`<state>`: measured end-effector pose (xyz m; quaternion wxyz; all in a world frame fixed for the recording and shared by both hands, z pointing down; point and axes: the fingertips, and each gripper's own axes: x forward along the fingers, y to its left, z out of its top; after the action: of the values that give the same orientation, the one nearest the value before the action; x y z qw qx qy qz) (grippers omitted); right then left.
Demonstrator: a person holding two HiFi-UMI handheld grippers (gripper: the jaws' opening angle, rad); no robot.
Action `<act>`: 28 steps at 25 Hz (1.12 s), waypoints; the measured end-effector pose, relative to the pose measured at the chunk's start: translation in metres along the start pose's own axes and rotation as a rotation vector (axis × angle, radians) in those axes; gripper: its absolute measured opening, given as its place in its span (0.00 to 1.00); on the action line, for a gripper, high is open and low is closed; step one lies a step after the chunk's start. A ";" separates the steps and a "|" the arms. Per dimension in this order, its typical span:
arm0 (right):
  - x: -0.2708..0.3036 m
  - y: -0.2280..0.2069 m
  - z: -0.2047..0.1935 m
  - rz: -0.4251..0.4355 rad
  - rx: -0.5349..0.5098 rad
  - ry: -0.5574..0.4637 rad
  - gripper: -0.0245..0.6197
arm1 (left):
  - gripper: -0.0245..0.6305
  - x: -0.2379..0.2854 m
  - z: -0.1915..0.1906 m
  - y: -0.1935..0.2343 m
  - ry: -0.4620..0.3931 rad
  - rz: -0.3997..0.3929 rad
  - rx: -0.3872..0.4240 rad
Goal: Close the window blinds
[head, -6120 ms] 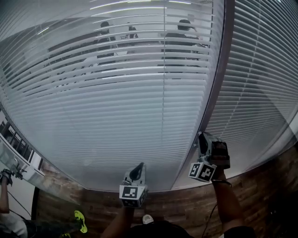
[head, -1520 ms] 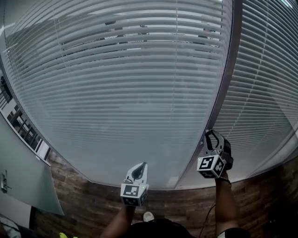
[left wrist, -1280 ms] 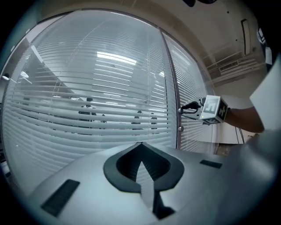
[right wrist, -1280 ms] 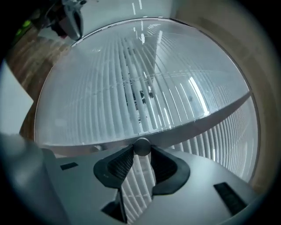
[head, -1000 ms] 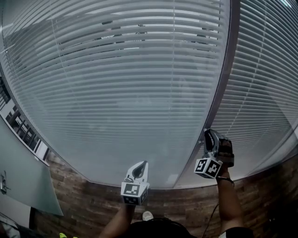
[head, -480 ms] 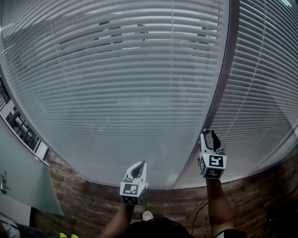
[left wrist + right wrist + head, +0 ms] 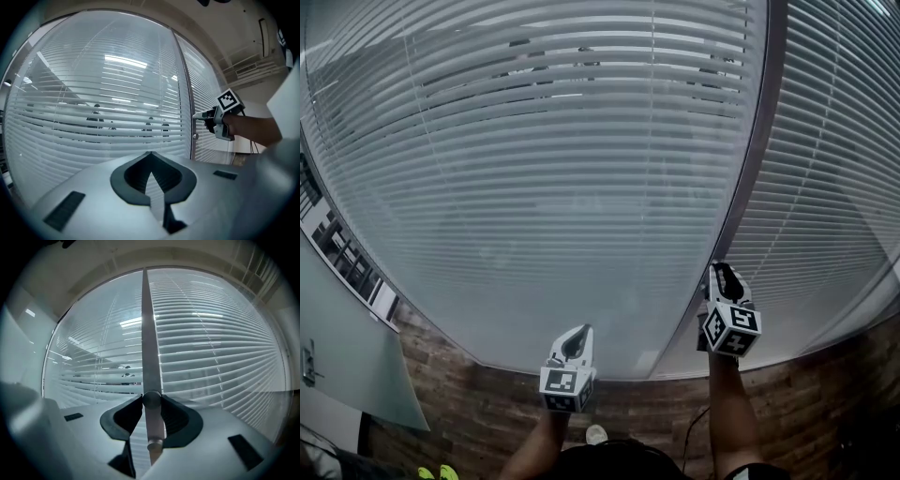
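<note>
White slatted blinds (image 7: 562,169) hang behind glass, and a second set (image 7: 834,187) hangs right of the grey upright frame (image 7: 750,159). The slats stand partly tilted, with figures showing through near the top. My right gripper (image 7: 721,272) is up against the frame, its jaws closing, and its fingertips (image 7: 138,401) press both sides of a small round knob (image 7: 151,399). A second knob (image 7: 154,445) sits just below it. My left gripper (image 7: 572,345) hangs shut and empty in front of the left pane, apart from the glass; its tips (image 7: 150,153) meet.
A wood-patterned band (image 7: 487,403) runs under the window sill. A frosted glass panel (image 7: 347,375) stands at the lower left. People (image 7: 96,119) stand beyond the blinds. A cable (image 7: 698,422) trails from my right arm.
My right gripper opened off the knob, turned at the wrist so its marker cube faces differently, and has closed back onto the knob. My left gripper has stayed put.
</note>
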<state>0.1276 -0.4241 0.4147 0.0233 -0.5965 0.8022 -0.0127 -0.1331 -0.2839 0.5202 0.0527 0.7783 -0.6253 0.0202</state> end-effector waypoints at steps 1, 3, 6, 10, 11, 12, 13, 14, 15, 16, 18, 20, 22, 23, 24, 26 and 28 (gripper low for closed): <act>0.000 0.000 0.000 -0.001 -0.008 0.001 0.24 | 0.04 0.000 0.000 0.001 -0.001 0.002 0.000; 0.001 0.001 0.000 0.000 -0.033 0.007 0.24 | 0.04 -0.001 0.001 0.002 -0.003 0.005 -0.003; 0.001 0.003 0.000 -0.005 -0.130 0.019 0.24 | 0.04 -0.001 0.000 0.003 -0.002 0.008 0.000; 0.001 0.010 0.001 -0.023 -0.469 0.040 0.23 | 0.04 -0.001 -0.001 0.002 0.003 0.002 0.000; 0.001 0.011 0.001 -0.025 -0.551 0.046 0.23 | 0.04 0.000 -0.001 0.001 0.004 -0.001 -0.001; 0.001 0.013 0.001 -0.027 -0.626 0.054 0.23 | 0.04 0.000 -0.001 0.000 0.004 -0.003 -0.001; 0.000 0.014 0.001 -0.030 -0.694 0.064 0.23 | 0.04 0.000 0.000 0.000 0.003 -0.005 -0.002; 0.000 0.015 0.001 -0.035 -0.759 0.073 0.23 | 0.04 0.000 0.000 -0.001 0.002 -0.007 -0.001; 0.000 0.016 0.000 -0.042 -0.825 0.079 0.23 | 0.04 0.001 0.001 -0.001 0.000 -0.007 0.000; -0.001 0.017 0.000 -0.051 -0.897 0.082 0.23 | 0.04 0.001 0.002 -0.001 -0.001 -0.007 0.001; -0.001 0.018 -0.002 -0.076 -1.057 0.082 0.23 | 0.04 0.001 0.003 0.000 -0.004 -0.006 0.001; 0.000 0.019 -0.004 -0.094 -1.208 0.081 0.23 | 0.04 0.001 0.004 0.001 -0.006 -0.004 0.003; 0.001 0.019 -0.006 -0.090 -1.323 0.077 0.23 | 0.04 0.002 0.004 0.001 -0.007 -0.005 0.006; 0.000 0.018 -0.007 -0.085 -1.373 0.075 0.23 | 0.04 0.002 0.004 0.000 -0.008 -0.008 0.007; 0.000 0.016 -0.007 -0.080 -1.414 0.074 0.23 | 0.04 0.002 0.004 -0.002 -0.009 -0.011 0.008; -0.001 0.015 -0.009 -0.071 -1.445 0.070 0.23 | 0.04 0.003 0.005 -0.003 -0.011 -0.017 0.010; -0.001 0.017 -0.008 -0.064 -1.412 0.060 0.23 | 0.04 0.004 0.006 -0.003 -0.012 -0.019 0.012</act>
<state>0.1114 -0.4184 0.4223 -0.3918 -0.4918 0.6009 0.4935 -0.1297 -0.2874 0.5144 0.0446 0.7847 -0.6180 0.0187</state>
